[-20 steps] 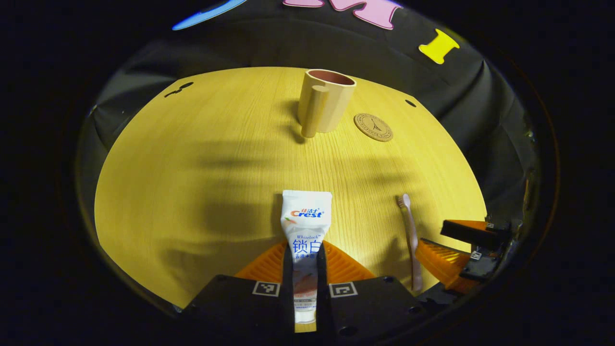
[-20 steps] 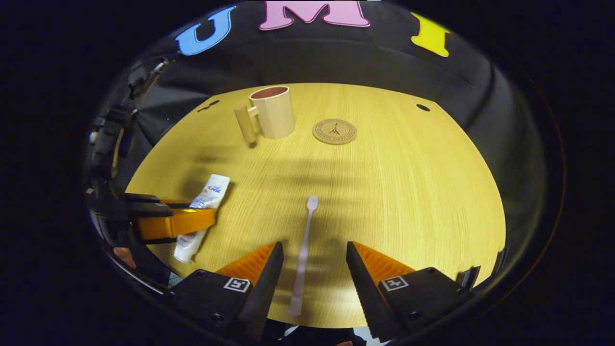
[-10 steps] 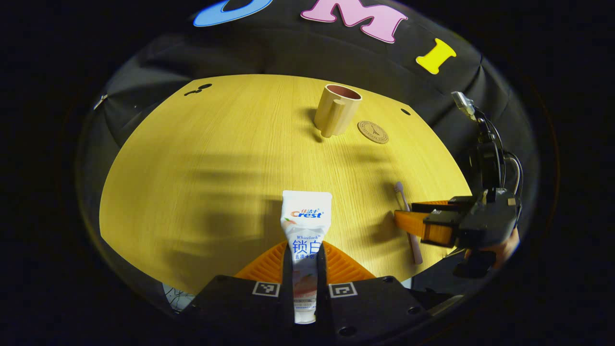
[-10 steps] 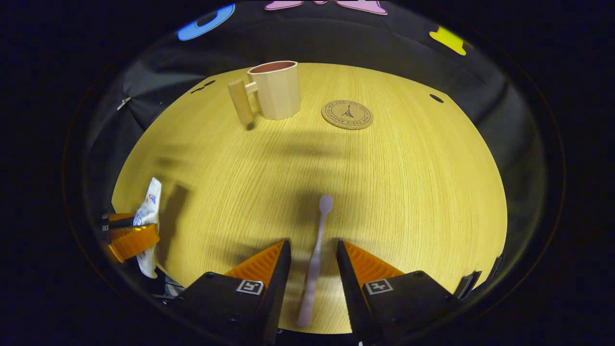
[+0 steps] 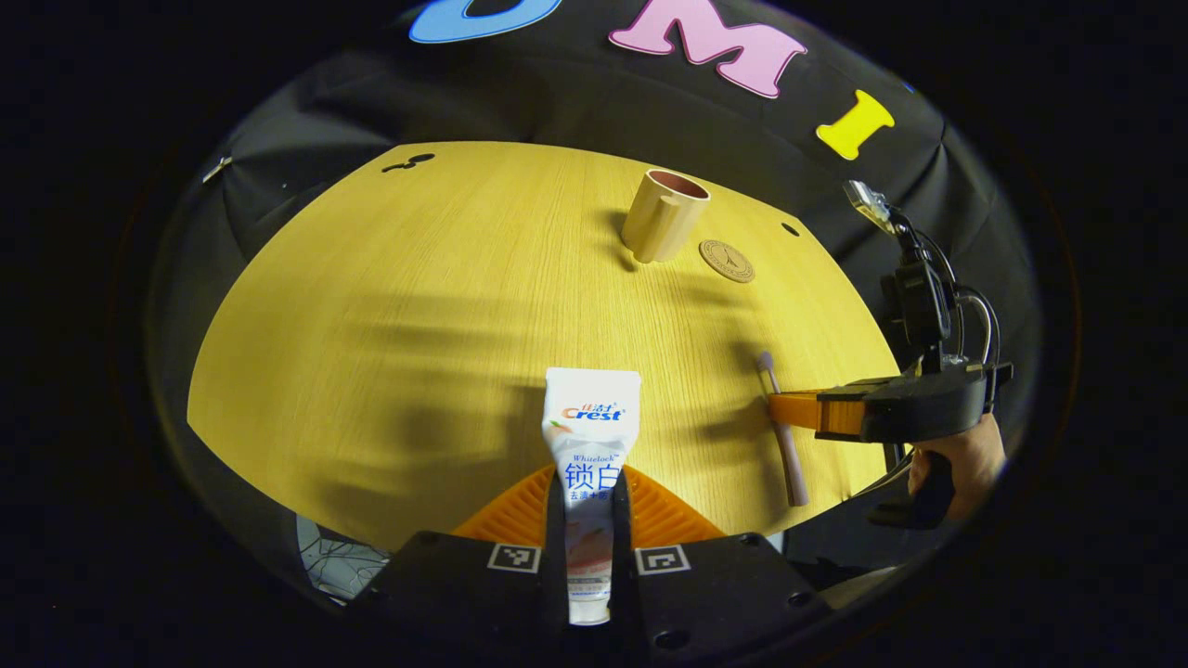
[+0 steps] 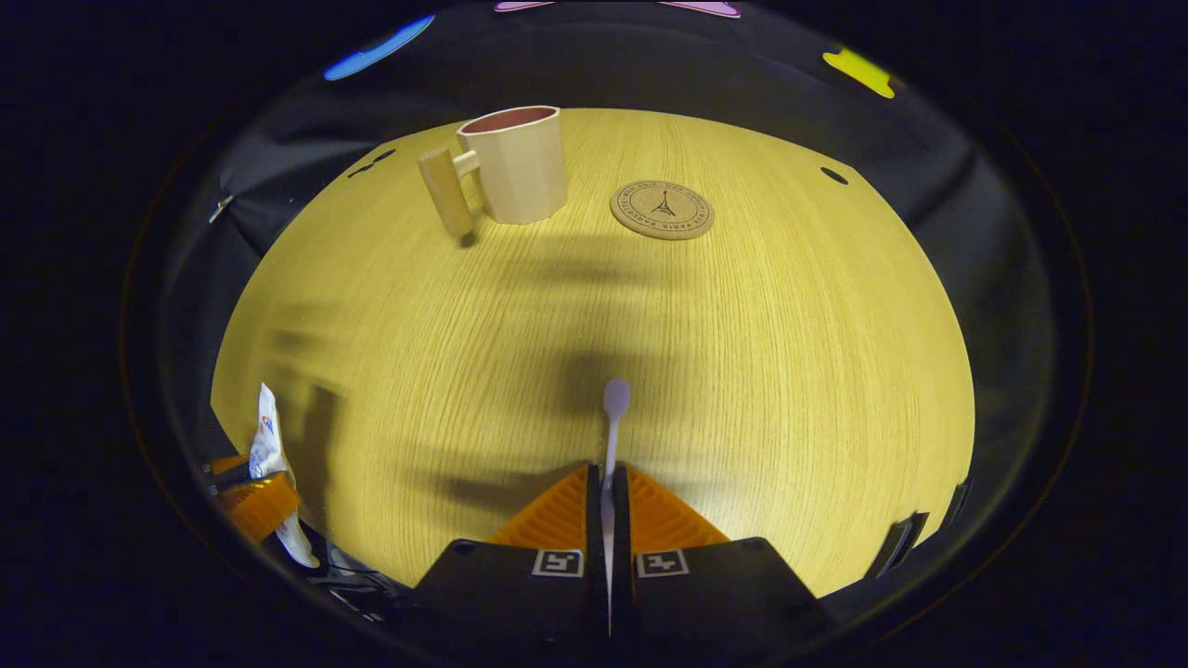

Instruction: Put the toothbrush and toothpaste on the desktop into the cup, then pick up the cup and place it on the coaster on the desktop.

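Note:
My left gripper [image 5: 591, 492] is shut on the white toothpaste tube [image 5: 590, 422], which sticks out forward above the wooden table [image 5: 445, 278]. My right gripper [image 6: 608, 487] is shut on the pale pink toothbrush [image 6: 613, 408], head pointing forward. Seen from the left gripper view, the right gripper [image 5: 807, 410] clamps the toothbrush [image 5: 784, 436] at the table's right edge, a hand [image 5: 956, 464] holding it. The beige cup [image 6: 515, 165] with its peg handle stands at the far side, the round cork coaster [image 6: 662, 210] just right of it. The left gripper [image 6: 251, 487] with the toothpaste [image 6: 267, 441] shows at the lower left.
Small dark holes mark the tabletop at the far left [image 6: 369, 162] and far right [image 6: 832, 175]. The black cloth wall rises behind the table. Between the grippers and the cup lies bare wood with soft shadows.
My right gripper's fingers closed onto the toothbrush, which now sits gripped between them. The left gripper kept its hold on the toothpaste and drew back and up from the table.

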